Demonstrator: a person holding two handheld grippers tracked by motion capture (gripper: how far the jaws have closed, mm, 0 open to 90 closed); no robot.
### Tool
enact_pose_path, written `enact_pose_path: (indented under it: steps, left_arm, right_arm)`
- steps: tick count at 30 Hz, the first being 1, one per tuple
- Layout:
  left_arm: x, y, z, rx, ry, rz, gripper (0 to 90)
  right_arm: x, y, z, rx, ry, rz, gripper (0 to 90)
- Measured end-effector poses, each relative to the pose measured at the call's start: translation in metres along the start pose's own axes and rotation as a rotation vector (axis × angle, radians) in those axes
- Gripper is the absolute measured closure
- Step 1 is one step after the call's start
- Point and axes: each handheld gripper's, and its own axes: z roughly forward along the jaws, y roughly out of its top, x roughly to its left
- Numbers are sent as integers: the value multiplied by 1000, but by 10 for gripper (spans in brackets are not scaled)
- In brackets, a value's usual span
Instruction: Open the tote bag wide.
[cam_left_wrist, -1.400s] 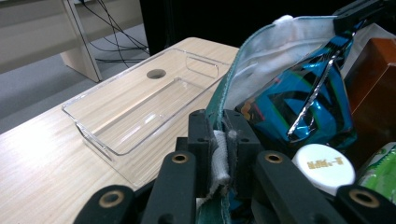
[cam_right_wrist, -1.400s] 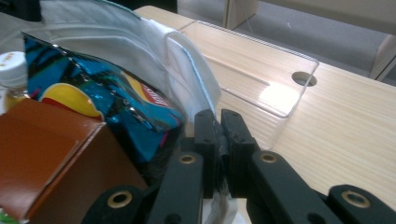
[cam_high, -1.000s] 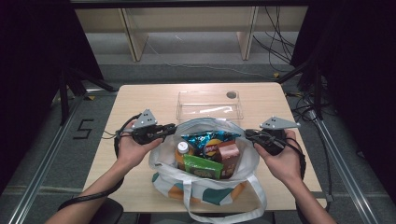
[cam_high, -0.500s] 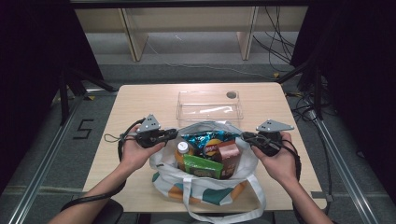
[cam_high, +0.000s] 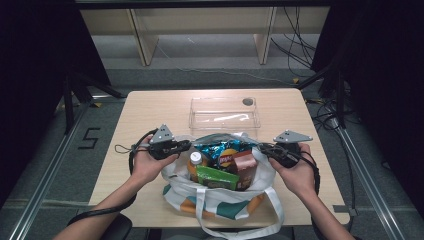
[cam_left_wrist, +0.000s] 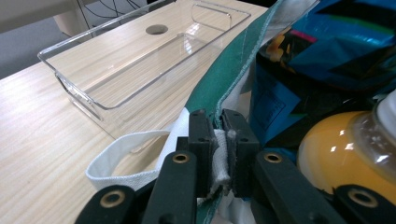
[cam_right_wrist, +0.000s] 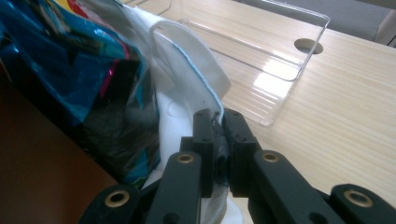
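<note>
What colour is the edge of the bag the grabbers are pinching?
Dark green trim on a white bag, clearest in the left gripper view.

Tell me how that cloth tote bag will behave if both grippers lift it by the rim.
The tote bag will probably sag: its thin cloth rim already folds between the left gripper pads. It likely feels heavy, being packed with a bottle, chip bag and cartons. The contents may shift or tip.

I see the bag (cam_high: 220, 200) at the table's (cam_high: 150, 110) lower centre; the tray (cam_high: 224, 112) sits above it, the bottle (cam_high: 196, 161) and the chip packet (cam_high: 220, 149) inside.
</note>
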Motion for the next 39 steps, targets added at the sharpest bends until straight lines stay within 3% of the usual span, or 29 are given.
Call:
enact_pose_path:
  steps: [3, 6, 9, 20, 22, 27, 28, 29, 35, 36, 37, 39]
  left_arm:
    - [1, -2, 3, 10, -1, 3, 822]
    - [1, -3, 5, 18, -2, 10, 821]
    - [1, -6, 7, 23, -6, 4, 821]
    - [1, -11, 16, 39, -16, 15, 822]
    - [1, -12, 17, 41, -12, -2, 822]
    - [1, -13, 19, 43, -13, 1, 822]
    - [-2, -15, 23, 4, -18, -53, 822]
    - [-2, -15, 23, 6, -20, -55, 821]
    - [-2, -17, 27, 25, -25, -33, 821]
    - [1, -17, 25, 58, -22, 1, 822]
    - [2, -17, 25, 72, -31, 6, 821]
    - [4, -17, 24, 99, -25, 55, 822]
  right_arm:
    - [-1, -2, 2, -6, -7, -9, 850]
    - [0, -3, 3, 9, 0, 12, 849]
    - [-1, -5, 6, -1, -8, -6, 849]
    - [-2, -12, 14, 33, 7, 22, 845]
    - [-3, -12, 13, 42, 11, 20, 845]
    - [-4, -13, 15, 46, 13, 14, 845]
    - [-4, -13, 15, 48, 14, 19, 845]
    - [-4, -14, 17, 42, 15, 24, 844]
    - [-5, -17, 20, 51, 22, 29, 843]
    - [-5, -17, 21, 53, 22, 33, 844]
    - [-6, -16, 20, 63, 24, 27, 843]
    - [-6, -17, 21, 59, 26, 29, 843]
